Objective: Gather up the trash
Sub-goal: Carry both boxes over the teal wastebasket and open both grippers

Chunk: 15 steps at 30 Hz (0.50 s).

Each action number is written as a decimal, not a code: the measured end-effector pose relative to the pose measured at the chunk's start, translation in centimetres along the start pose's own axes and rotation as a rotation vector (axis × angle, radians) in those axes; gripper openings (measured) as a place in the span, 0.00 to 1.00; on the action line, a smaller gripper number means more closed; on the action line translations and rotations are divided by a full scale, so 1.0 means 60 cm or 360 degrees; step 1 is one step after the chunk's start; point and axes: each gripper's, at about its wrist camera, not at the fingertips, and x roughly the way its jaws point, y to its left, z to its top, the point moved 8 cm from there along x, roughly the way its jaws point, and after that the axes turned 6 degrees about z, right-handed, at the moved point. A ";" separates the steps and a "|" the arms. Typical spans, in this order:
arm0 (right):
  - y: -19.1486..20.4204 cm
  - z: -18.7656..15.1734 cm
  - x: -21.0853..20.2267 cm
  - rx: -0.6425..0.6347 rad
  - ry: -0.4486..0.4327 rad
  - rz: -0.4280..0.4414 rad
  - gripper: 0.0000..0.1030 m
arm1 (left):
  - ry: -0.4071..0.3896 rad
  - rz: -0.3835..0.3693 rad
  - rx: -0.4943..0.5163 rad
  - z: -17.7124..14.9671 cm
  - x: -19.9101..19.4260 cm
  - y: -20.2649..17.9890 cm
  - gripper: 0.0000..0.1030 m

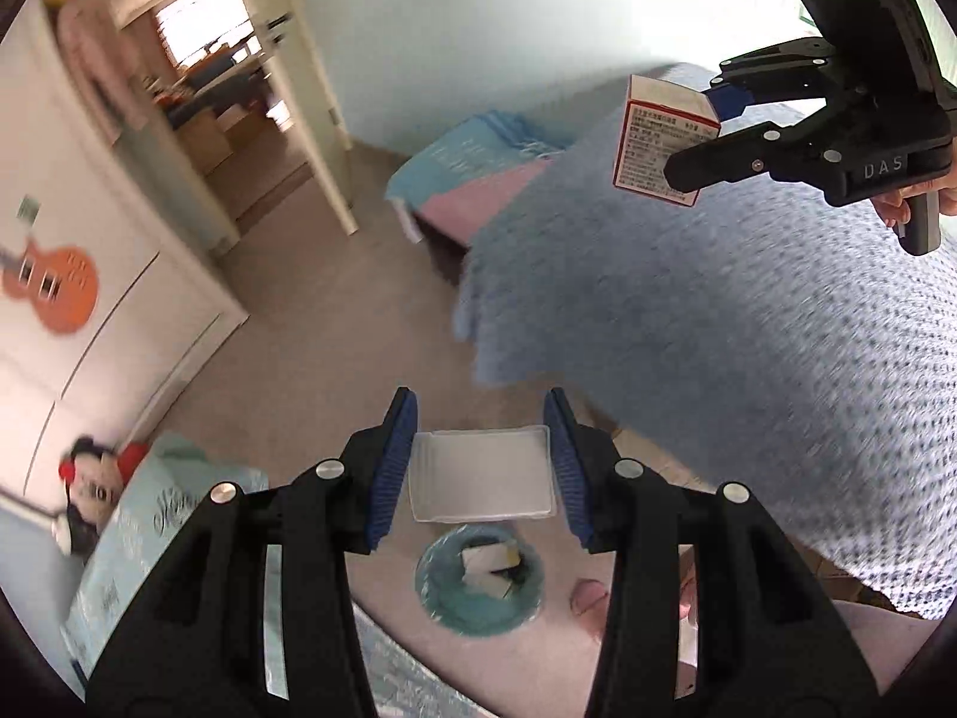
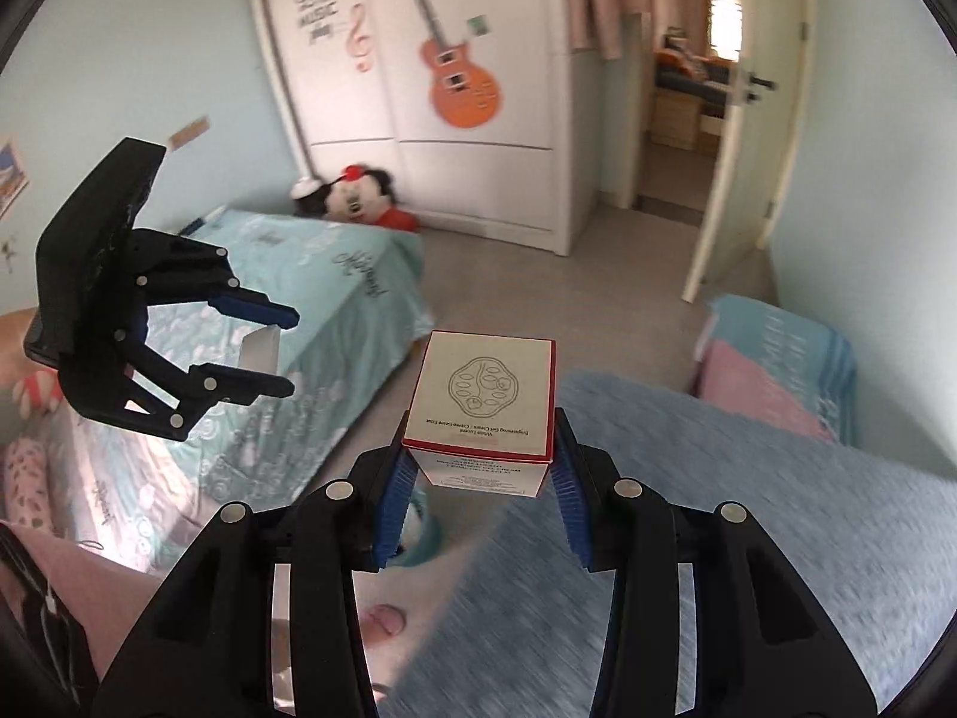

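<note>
My left gripper (image 1: 481, 466) is shut on a clear plastic lid-like box (image 1: 481, 481) and holds it in the air above a teal trash bin (image 1: 478, 583) with white scraps inside. My right gripper (image 2: 481, 466) is shut on a white carton with red edges (image 2: 484, 401). In the left wrist view the right gripper (image 1: 688, 137) and its carton (image 1: 661, 137) show at the upper right, above the bed. In the right wrist view the left gripper (image 2: 287, 350) shows at the left with the clear box (image 2: 260, 350) between its fingers.
A bed with a blue-grey knit blanket (image 1: 718, 311) lies to the right. A teal-covered bed (image 2: 311, 287) with a plush toy (image 2: 359, 197) lies to the left. A white wardrobe with a guitar sticker (image 2: 460, 84) and an open door (image 2: 735, 137) stand behind. A person's foot (image 1: 589, 595) is by the bin.
</note>
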 end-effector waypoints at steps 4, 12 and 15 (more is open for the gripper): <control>0.054 0.040 0.069 -0.0079 0.0041 0.0108 0.42 | 0.0045 0.0051 -0.0093 -0.050 0.003 0.063 0.41; 0.131 0.079 0.173 -0.0204 0.0133 0.0295 0.42 | 0.0140 0.0140 -0.0311 -0.139 0.009 0.149 0.41; 0.155 0.085 0.213 -0.0238 0.0175 0.0359 0.42 | 0.0173 0.0155 -0.0385 -0.169 0.013 0.169 0.41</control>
